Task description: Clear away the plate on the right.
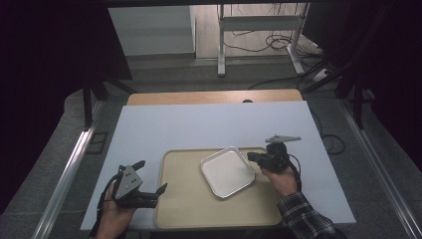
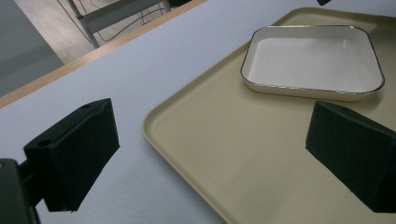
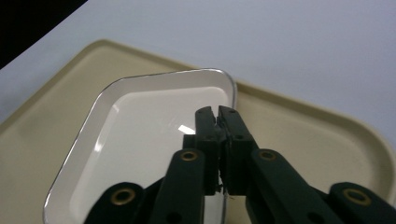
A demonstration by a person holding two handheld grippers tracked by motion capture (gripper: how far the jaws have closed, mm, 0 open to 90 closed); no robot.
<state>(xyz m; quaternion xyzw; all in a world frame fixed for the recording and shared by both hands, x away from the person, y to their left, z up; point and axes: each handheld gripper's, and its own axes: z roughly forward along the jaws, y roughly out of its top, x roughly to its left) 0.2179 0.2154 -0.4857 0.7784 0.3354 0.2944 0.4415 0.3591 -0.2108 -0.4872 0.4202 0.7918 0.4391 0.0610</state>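
Between your right gripper's (image 3: 217,114) jaws, pinched tight, sits the rim of the white square enamel dish (image 3: 140,140) on the beige plastic tray (image 3: 299,135). Your left gripper (image 2: 210,154) waits spread; next, lift evenly.

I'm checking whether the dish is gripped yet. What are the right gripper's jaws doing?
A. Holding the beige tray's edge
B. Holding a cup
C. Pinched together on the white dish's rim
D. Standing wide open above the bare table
C: in the right gripper view the right gripper is pinched on the rim of the white dish.
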